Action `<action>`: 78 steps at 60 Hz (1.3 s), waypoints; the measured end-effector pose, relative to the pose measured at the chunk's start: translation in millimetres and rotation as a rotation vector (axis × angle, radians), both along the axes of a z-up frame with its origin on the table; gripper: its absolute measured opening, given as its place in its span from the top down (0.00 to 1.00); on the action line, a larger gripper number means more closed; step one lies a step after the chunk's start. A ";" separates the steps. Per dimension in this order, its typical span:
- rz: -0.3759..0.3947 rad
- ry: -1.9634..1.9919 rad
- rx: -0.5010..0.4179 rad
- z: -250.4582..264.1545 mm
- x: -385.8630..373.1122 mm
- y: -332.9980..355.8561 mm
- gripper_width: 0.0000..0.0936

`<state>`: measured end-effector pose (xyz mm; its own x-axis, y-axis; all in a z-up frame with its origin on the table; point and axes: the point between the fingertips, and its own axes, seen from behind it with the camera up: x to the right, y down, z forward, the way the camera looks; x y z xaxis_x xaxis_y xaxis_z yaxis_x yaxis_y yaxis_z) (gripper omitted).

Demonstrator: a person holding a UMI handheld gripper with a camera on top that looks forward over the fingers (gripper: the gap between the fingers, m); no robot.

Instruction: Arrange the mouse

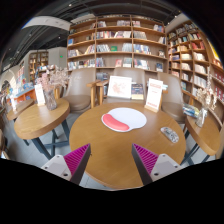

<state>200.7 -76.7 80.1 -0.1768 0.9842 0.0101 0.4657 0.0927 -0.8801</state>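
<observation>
A round wooden table (pixel 100 150) carries a white mat (pixel 127 119) near its far edge, a red mouse (pixel 114 124) resting on it.

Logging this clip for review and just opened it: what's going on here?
A hand-held pair of tongs hovers open and empty over a round wooden table in a room lined with bookshelves. Beyond the pink-padded fingertips, a white oval mouse pad with a red wrist rest lies on the table. A small dark object, too small to identify, sits farther to the right. Nothing is gripped yet.
</observation>
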 end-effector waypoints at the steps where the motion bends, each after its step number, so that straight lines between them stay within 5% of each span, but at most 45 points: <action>1: 0.001 -0.004 -0.007 -0.7 0.4 -0.3 0.09; 8: -0.049 -0.035 -0.033 -14.9 -13.0 42.4 0.10; 32: -0.291 -0.037 0.089 -50.7 -68.3 238.5 0.09; 52: -0.300 -0.120 0.036 -86.4 -108.2 266.8 0.09; 78: -0.311 -0.178 0.081 -93.5 -180.9 287.8 0.09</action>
<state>19.8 211.0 -13.4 0.1246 0.9885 0.0860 0.6280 -0.0114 -0.7781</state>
